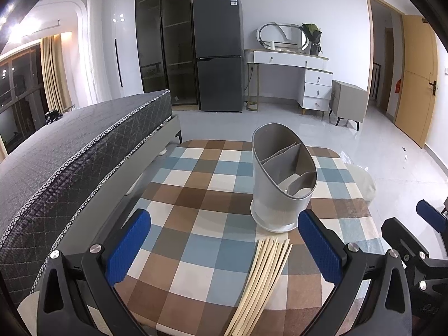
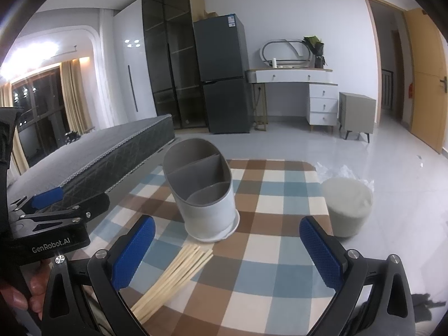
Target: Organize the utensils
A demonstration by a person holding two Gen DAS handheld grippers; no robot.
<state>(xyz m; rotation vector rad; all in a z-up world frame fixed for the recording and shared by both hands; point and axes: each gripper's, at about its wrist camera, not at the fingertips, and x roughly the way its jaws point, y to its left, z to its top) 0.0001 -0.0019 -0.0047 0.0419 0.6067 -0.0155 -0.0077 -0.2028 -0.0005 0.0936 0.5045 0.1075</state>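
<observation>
On the checked tablecloth (image 1: 196, 212) in front of you, two task items:

1. Chopsticks (image 1: 266, 274), a loose fan of pale sticks lying flat, tips just short of the holder's base, thick ends running off toward you. From the right wrist they lie low and left, partly behind your left finger. None is lifted or gripped.

2. Holder (image 1: 282, 179), grey, oval, upright on a pale saucer-like base. Dividers split it into three sections: two toward the back and one curved pocket at the front. All three look empty; the floor of the rear sections is mostly hidden, so something short could sit there unseen.

Tools:
- Left tongs (image 1: 224, 249): jaws spread wide, nothing between them, hanging over the cloth with the chopsticks' tips between the pads.
- Right tongs (image 2: 226, 250): likewise spread wide and empty, held above the cloth right of the sticks.

Step in hand, by my reading: the very start, before the first pick-up. Nothing is sorted yet.

Next move calls for: lowering one pair of tongs across the fan, closing on a few sticks near the middle so they don't pivot, tilting them upright, and dropping them into one section without knocking the holder.

Off the table: a pale bin (image 2: 347, 207) stands on the floor past the right edge, contents unclear.
</observation>
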